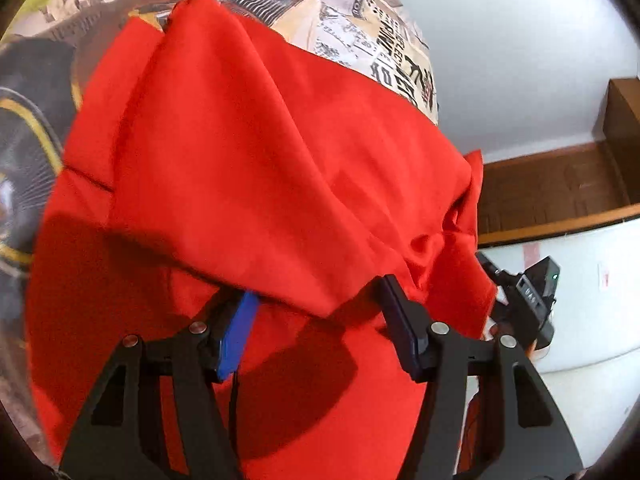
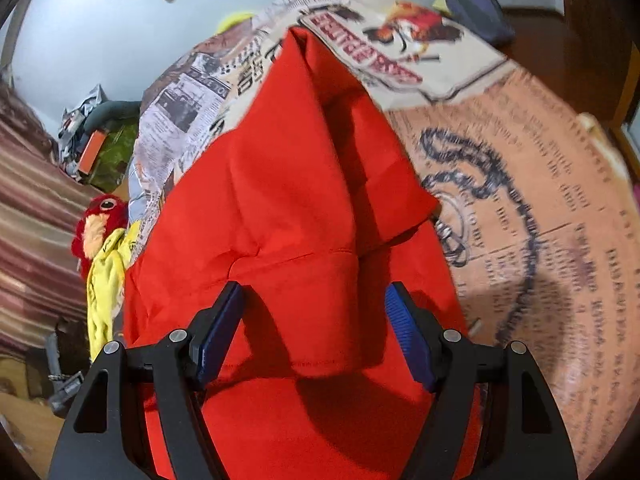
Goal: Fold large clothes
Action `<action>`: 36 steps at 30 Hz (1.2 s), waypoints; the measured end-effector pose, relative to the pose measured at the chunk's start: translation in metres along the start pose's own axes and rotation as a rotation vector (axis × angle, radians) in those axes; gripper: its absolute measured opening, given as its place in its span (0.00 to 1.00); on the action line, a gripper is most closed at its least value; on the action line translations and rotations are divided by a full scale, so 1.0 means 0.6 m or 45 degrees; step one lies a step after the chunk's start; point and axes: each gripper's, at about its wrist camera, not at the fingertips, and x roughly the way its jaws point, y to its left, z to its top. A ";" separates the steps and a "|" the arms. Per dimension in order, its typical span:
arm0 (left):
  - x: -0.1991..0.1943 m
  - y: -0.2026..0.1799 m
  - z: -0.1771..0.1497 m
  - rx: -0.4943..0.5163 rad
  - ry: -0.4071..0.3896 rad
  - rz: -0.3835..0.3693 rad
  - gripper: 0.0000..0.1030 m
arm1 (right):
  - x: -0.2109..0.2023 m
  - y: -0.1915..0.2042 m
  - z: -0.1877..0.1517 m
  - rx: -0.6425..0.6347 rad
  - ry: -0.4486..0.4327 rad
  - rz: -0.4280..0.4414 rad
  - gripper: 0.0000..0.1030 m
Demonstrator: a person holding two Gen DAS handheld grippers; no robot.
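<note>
A large red garment (image 1: 248, 152) lies in loose folds on a bed with a newspaper-print sheet (image 1: 360, 20). My left gripper (image 1: 316, 296) is open over its near part. A folded edge of the cloth drapes across the tip of the left blue pad (image 1: 236, 336), and the pads do not press on it. In the right wrist view the same red garment (image 2: 288, 184) runs away from me, one layer folded over another. My right gripper (image 2: 316, 288) stands open astride that folded layer without pinching it. The right gripper's black body (image 1: 528, 300) shows at the garment's right edge.
A red plush bird (image 2: 96, 224) and a crumpled yellow cloth (image 2: 106, 280) lie at the bed's left side beside striped fabric (image 2: 28, 220). A dark blue cushion (image 2: 476, 4) sits at the far end. A wooden frame (image 1: 552, 196) and a white wall border the right.
</note>
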 end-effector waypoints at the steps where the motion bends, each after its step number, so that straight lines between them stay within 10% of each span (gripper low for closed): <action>1: 0.004 -0.005 0.004 0.006 -0.020 0.015 0.58 | 0.007 -0.002 -0.001 0.007 0.013 0.014 0.68; 4: 0.007 -0.023 0.014 0.078 -0.094 0.109 0.38 | 0.020 0.004 -0.009 -0.011 0.040 0.035 0.48; 6: 0.008 -0.048 0.023 0.174 -0.148 0.235 0.03 | 0.022 0.013 -0.013 -0.038 0.053 0.004 0.22; 8: -0.006 -0.072 0.027 0.274 -0.229 0.339 0.02 | 0.012 0.022 -0.014 -0.071 0.034 -0.004 0.09; 18: -0.177 -0.160 0.071 0.536 -0.602 0.504 0.02 | -0.122 0.130 -0.060 -0.258 -0.116 0.275 0.07; 31: -0.049 -0.067 0.037 0.553 -0.218 0.702 0.09 | -0.036 0.065 -0.129 -0.193 0.097 -0.067 0.19; 36: -0.067 -0.064 -0.001 0.608 -0.219 0.722 0.42 | -0.080 0.072 -0.114 -0.334 0.032 -0.128 0.51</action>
